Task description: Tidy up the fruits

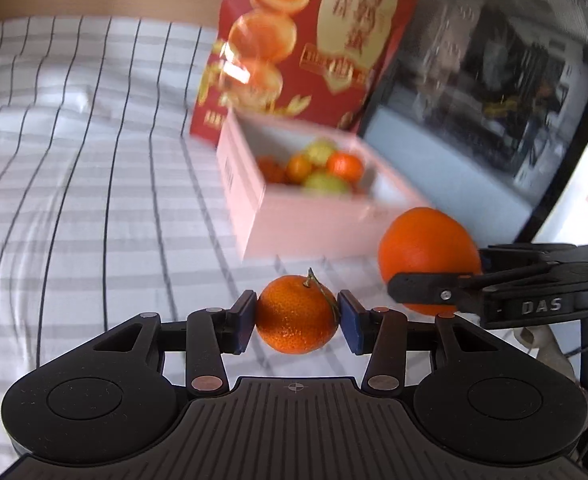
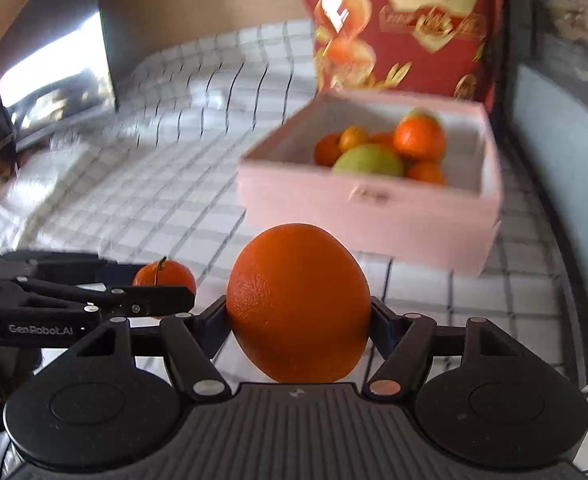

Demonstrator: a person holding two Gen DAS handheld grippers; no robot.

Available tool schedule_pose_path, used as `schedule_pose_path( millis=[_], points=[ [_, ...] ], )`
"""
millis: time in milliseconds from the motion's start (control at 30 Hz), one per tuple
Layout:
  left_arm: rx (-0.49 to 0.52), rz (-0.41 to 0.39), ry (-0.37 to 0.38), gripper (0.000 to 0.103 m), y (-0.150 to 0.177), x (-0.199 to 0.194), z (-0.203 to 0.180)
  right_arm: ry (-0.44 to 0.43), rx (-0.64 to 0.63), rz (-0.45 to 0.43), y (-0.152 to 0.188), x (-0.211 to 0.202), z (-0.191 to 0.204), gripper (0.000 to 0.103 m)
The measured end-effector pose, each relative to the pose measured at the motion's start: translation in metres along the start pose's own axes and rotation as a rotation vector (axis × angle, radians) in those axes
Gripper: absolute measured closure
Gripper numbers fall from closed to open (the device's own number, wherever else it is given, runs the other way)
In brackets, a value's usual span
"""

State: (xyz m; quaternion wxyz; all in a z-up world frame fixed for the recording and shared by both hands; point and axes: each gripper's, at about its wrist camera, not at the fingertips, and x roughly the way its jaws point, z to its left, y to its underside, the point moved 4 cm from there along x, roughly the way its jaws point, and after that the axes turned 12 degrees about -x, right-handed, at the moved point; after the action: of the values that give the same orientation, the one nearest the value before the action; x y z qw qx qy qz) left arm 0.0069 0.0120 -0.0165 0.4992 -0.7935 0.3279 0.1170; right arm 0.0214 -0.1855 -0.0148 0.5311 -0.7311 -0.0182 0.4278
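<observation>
Between our left gripper's (image 1: 297, 317) pads sits a mandarin (image 1: 297, 314), clamped at its sides, short of the box (image 1: 306, 216) (already holding fruit). Right view: our right gripper (image 2: 298, 320) is closed around an orange (image 2: 298, 304), raised for carrying boxward.

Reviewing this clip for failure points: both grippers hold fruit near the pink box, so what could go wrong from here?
1. The right gripper pinches the large orange only at its sides; so wide and round a fruit might slip out.
2. The left gripper with its small mandarin is close beside the right one; they could collide on the way to the pink box.
3. The box already holds piled fruit, so a dropped orange may roll or bounce.
</observation>
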Motion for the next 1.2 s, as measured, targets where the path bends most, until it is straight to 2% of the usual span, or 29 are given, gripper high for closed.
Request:
schedule_pose_path(
  millis=[100,233,333,433,500,567,633,733,867,967,1167,1200],
  points=[
    [-0.001,-0.053,0.040,0.053,-0.036,0.002,-0.015,0.032,-0.002,-0.068,-0.026,-0.021,-0.009,0.033],
    [-0.008,-0.107,0.044,0.053,-0.078,0.023,-0.032,0.117,-0.014,-0.139,-0.075,-0.039,-0.023,0.032],
    [-0.025,-0.099,0.051,0.053,-0.100,0.053,-0.040,0.200,-0.029,-0.191,-0.110,-0.045,-0.034,0.032],
    [-0.027,-0.097,0.066,0.053,-0.107,0.083,-0.044,0.303,-0.056,-0.226,-0.135,-0.043,-0.042,0.032],
    [-0.009,-0.052,0.027,0.053,-0.105,0.111,-0.045,0.340,-0.065,-0.231,-0.144,-0.041,-0.046,0.032],
    [0.008,-0.006,-0.065,0.053,-0.098,0.133,-0.040,0.353,-0.062,-0.225,-0.151,-0.037,-0.050,0.033],
    [0.032,-0.013,-0.097,0.053,-0.092,0.141,-0.038,0.355,-0.052,-0.209,-0.154,-0.032,-0.053,0.033],
    [0.012,-0.081,-0.043,0.053,-0.094,0.127,-0.034,0.324,-0.039,-0.196,-0.152,-0.028,-0.053,0.033],
    [-0.107,-0.213,0.047,0.053,-0.100,0.087,-0.014,0.272,-0.028,-0.177,-0.147,-0.022,-0.054,0.032],
    [-0.198,-0.282,0.103,0.053,-0.092,0.061,0.007,0.262,-0.012,-0.174,-0.145,-0.018,-0.055,0.032],
    [-0.265,-0.400,0.109,0.054,-0.061,0.041,0.047,0.260,0.033,-0.186,-0.159,0.011,-0.056,0.032],
    [-0.272,-0.412,0.092,0.054,-0.059,0.040,0.054,0.260,0.041,-0.185,-0.163,0.020,-0.057,0.032]
  ],
)
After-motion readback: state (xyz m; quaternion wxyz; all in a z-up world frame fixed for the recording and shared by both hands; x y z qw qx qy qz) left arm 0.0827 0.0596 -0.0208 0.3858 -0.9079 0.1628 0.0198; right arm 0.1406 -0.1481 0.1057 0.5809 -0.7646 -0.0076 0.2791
